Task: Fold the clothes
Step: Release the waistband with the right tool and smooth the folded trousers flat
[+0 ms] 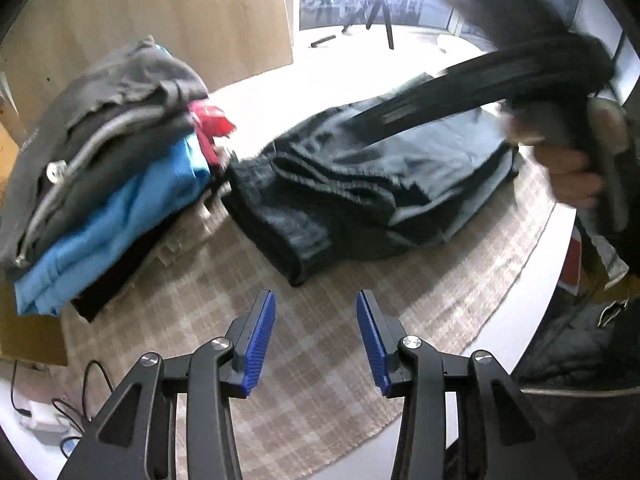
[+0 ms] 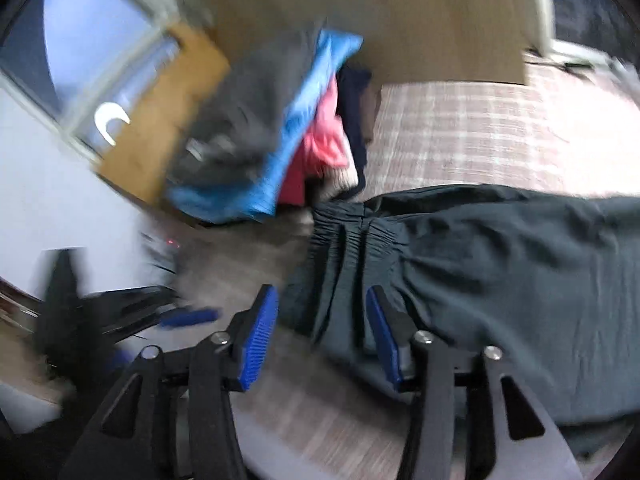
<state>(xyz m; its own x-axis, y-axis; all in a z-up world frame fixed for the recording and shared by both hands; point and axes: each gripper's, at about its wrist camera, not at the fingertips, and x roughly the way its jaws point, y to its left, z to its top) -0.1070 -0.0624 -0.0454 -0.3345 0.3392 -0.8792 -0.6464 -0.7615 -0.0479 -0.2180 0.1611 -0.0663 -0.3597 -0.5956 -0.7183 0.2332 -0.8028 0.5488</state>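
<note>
Dark grey-black trousers (image 1: 360, 196) lie crumpled on the checked cloth (image 1: 304, 340); they also show in the right wrist view (image 2: 500, 272), waistband toward the left. My left gripper (image 1: 316, 336) is open and empty, hovering above the cloth short of the trousers. My right gripper (image 2: 322, 332) is open with its jaws either side of the waistband edge. In the left wrist view the right gripper's body (image 1: 520, 88) reaches in from the right above the trousers, its tips blurred.
A pile of folded clothes (image 1: 104, 176), grey on top, then blue, red and dark, sits at the left; it also shows in the right wrist view (image 2: 272, 136). A wooden panel (image 1: 200, 12) stands behind. Cables (image 1: 60, 408) lie at the lower left.
</note>
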